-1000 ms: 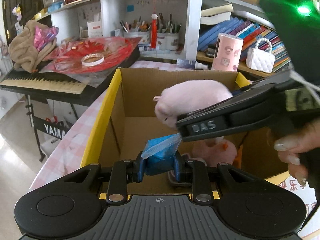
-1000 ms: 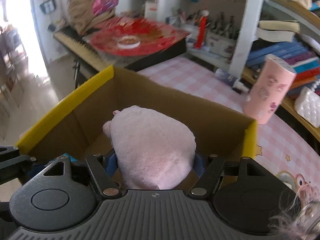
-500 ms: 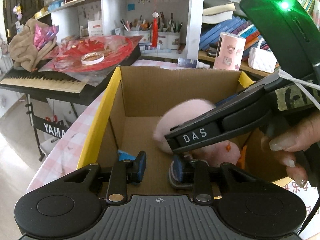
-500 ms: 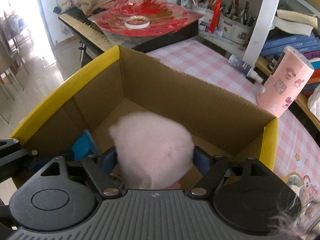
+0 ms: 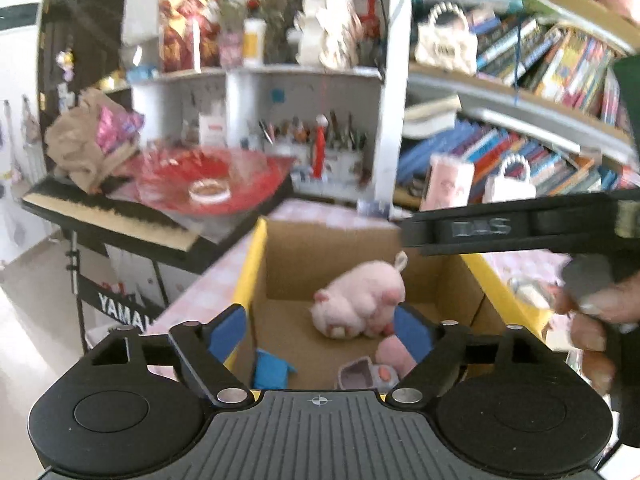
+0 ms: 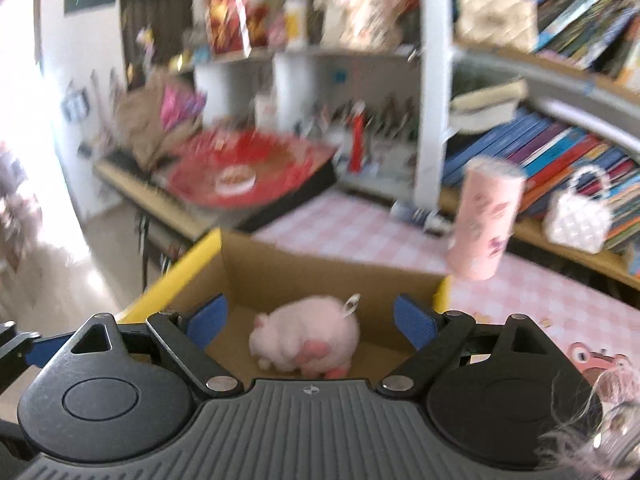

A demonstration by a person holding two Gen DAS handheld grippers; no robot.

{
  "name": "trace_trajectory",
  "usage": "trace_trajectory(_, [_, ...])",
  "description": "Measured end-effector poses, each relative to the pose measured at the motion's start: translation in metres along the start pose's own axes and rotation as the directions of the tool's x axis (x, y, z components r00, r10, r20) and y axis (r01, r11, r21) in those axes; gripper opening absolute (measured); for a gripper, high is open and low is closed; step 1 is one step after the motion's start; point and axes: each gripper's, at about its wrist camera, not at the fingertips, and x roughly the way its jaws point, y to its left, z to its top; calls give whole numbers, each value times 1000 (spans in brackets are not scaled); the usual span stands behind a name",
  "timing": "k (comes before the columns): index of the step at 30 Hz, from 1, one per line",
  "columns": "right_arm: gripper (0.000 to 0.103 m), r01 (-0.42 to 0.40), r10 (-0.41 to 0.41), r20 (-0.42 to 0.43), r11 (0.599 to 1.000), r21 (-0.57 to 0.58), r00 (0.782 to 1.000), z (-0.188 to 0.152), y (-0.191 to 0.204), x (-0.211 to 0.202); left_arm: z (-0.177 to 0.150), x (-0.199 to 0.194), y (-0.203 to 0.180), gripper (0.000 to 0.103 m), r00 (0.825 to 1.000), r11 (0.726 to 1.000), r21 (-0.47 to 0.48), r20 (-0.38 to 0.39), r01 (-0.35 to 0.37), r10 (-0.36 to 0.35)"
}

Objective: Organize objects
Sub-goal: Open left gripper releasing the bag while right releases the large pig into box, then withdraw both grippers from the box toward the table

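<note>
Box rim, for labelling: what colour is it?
Yellow, on the cardboard box's rim; clearest in the left wrist view.

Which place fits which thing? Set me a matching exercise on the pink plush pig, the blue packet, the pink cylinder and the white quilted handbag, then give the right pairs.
Things:
1. pink plush pig
2. blue packet
3. pink cylinder
4. white quilted handbag

Places:
A. upright on the checked tablecloth behind the cardboard box
B. on the wooden shelf in front of the books
C. on the box floor, in the near left corner
D. on the box floor, near the middle

Pairs: 1-D, 2-C, 3-A, 4-B
</note>
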Motion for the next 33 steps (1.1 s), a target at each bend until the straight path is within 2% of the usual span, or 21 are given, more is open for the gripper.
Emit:
trace_trajectory(4, [91,76,-78,73,997,23,994,-8,-2,-35,-4,-21,11,86,999,999,-43,42,-26,27])
trace_trajectory(8, [90,133,-137,75,989,62,988,-28,0,-59,-14,-34,17,86,999,998,-53,41,-20,22])
trace_trajectory(14, [90,200,-203,30,977,75,979,-67,12,-85,-33,-57,22,87,1000,999,-47,19,-10,11])
trace_trajectory(19, [90,244,-241,-56,968,58,969,-105,34,-102,-56,-77,29,93,1000,998,-63,-23,3,-5])
trace_trajectory(25, [90,278,-277,-110,961,-10,954,-154,66,-124,-80,-95,34,93,995,999,-37,-89,40,-43])
trace_trajectory(33, [91,287,-283,-130,958,10,950,-174,85,-144,-101,-114,30,95,988,996,26,-132,83,-79])
